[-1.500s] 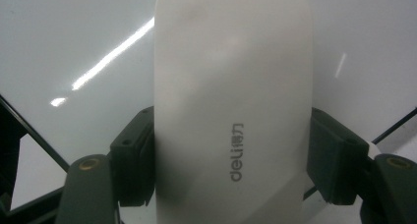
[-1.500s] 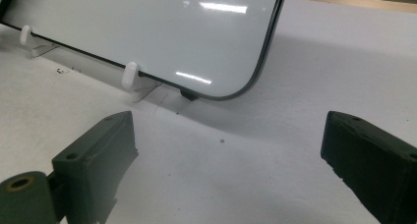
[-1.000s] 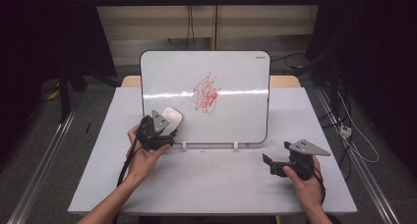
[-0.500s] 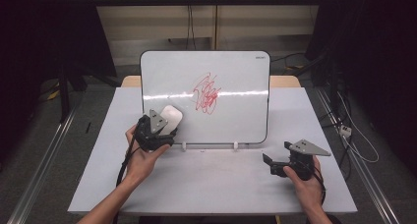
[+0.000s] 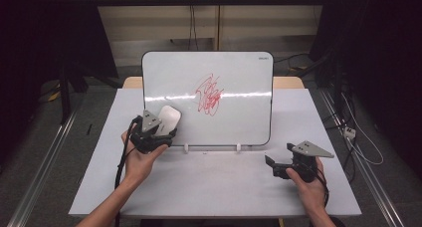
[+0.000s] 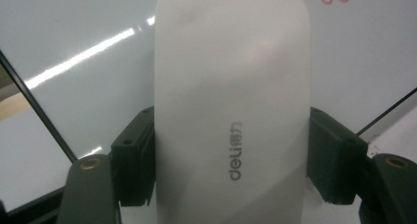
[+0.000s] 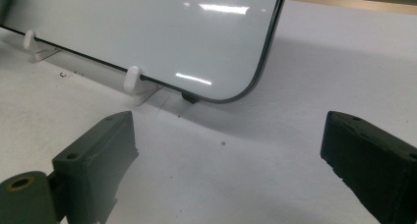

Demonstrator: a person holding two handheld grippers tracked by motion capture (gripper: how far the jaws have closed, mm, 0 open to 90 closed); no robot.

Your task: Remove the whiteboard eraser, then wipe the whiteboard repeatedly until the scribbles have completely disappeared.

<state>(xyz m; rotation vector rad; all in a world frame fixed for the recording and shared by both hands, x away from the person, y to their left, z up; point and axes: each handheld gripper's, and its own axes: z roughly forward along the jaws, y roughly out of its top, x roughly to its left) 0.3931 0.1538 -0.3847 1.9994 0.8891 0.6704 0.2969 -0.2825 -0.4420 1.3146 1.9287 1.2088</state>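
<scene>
My left gripper [image 5: 158, 132] clamped on white eraser [image 6: 231, 111] (brand print on its face), both pads against its sides. Eraser held at whiteboard [image 5: 239, 77] lower left corner, near table's [image 5: 209, 187] left edge. Red scribble [image 5: 209, 95] at board centre. My right gripper [image 7: 231, 150] near table's right edge, jaws apart, nothing between.

My left gripper [image 5: 158, 132] black with grey three-cornered plate, black cable trailing, my right gripper [image 5: 278, 166] matching, dark blocky jaws, brass-ringed screw holes, bare forearms
</scene>
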